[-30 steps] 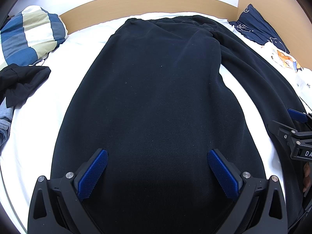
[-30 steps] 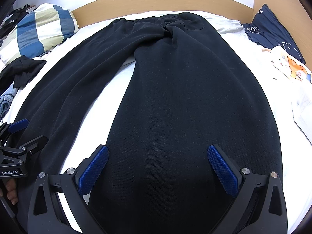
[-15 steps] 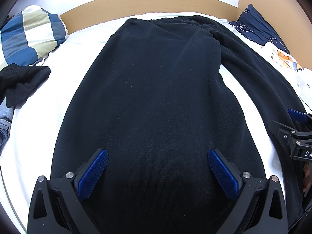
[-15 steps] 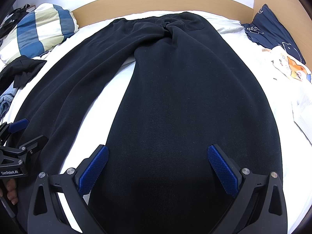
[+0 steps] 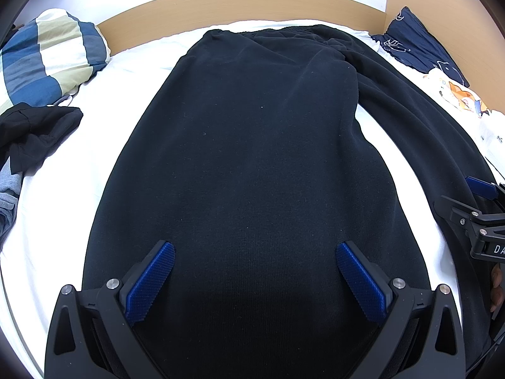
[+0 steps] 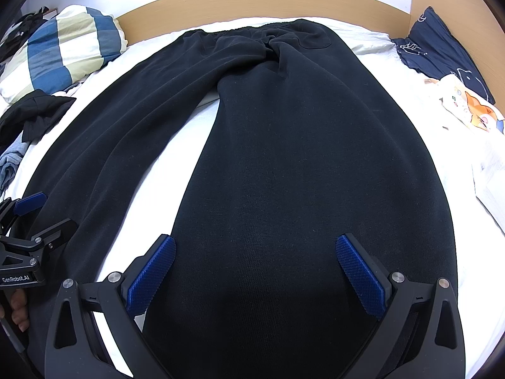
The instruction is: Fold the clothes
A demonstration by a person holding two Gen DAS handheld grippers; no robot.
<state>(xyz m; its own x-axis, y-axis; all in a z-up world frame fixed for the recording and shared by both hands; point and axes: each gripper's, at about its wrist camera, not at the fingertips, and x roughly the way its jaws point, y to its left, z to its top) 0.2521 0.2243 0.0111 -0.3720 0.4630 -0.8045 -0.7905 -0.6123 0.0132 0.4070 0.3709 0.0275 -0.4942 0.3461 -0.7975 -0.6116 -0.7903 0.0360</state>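
a pair of black trousers (image 6: 284, 158) lies spread flat on a bed with a white sheet (image 6: 157, 164), waistband at the top of the frame near a curved wooden headboard (image 6: 252, 3), legs running down toward the bottom edge. in the right wrist view the two legs part just below the waistband: one fills the centre of the frame, the other slants to the lower left, with a wedge of white sheet between them.

the right tongs (image 6: 255, 265) sit at the bottom centre of that view, their blue padded fingers (image 6: 356, 268) spread wide over the centre leg, holding nothing. the left tongs (image 5: 254, 271) look the same in the left wrist view: blue pads far apart above the other trouser leg, gripping nothing. whether either pair touches the cloth cannot be told.

each tool shows at the edge of the other's view, the left one at the lower left of the right wrist view with fingers of a hand (image 6: 17, 311) below it.

at the upper left lies a blue, cream and white striped pillow (image 6: 63, 50), with a crumpled black garment (image 6: 34, 113) just below it. at the upper right lies a dark navy cloth (image 6: 442, 47), and beneath it a white fabric printed with an orange cartoon cat (image 6: 473, 113).
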